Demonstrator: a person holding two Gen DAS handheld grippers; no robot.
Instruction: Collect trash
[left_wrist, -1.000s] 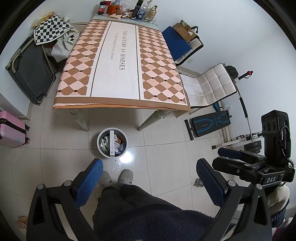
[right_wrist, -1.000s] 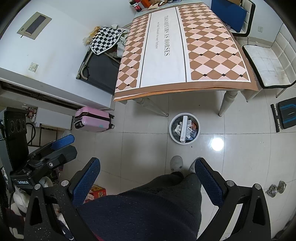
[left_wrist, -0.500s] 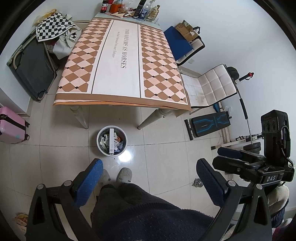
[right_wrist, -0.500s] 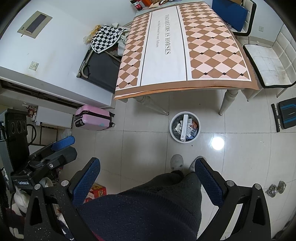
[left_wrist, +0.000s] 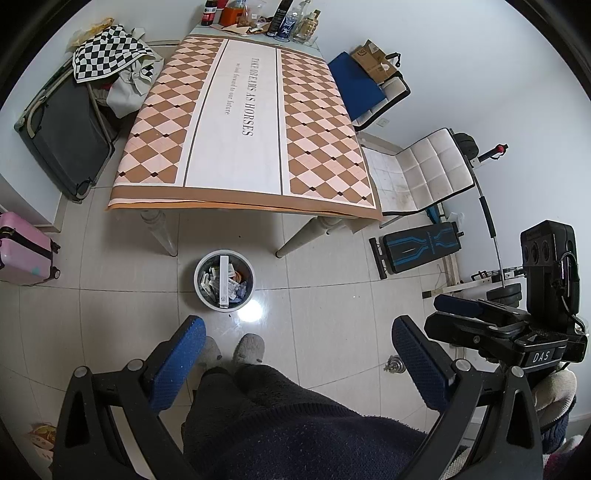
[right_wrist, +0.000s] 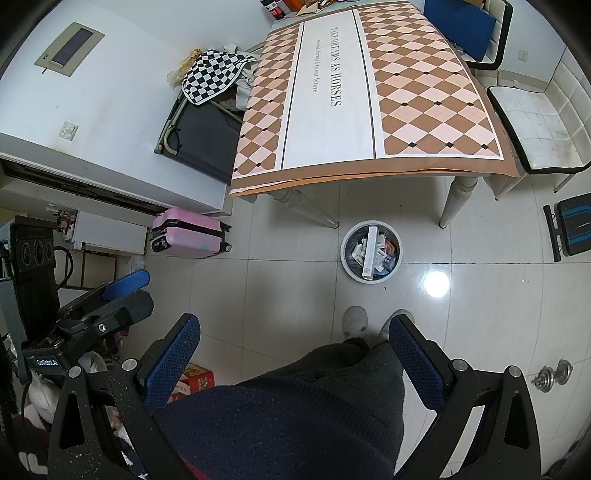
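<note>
A round white trash bin (left_wrist: 197, 275) stands on the tiled floor just in front of the table, filled with wrappers and a long white box (left_wrist: 223, 280). My left gripper (left_wrist: 299, 354) hangs high above the floor, open and empty, over the person's legs and slippers. My right gripper (right_wrist: 293, 362) is also open and empty, held at about the same height. From the right wrist view the bin (right_wrist: 342, 251) and the white box (right_wrist: 370, 253) lie ahead and slightly right. Each gripper shows at the edge of the other's view.
A table with a brown diamond-patterned cloth (left_wrist: 240, 122) carries bottles (left_wrist: 288, 22) at its far end. A pink suitcase (right_wrist: 188, 236) sits left, white chairs (left_wrist: 424, 173) and a black bench (left_wrist: 421, 249) right. A small dumbbell (right_wrist: 552, 374) lies on the floor.
The left wrist view has shifted slightly, with the table sliding a little in the frame. Both grippers stay open and empty, and the bin has not moved.
</note>
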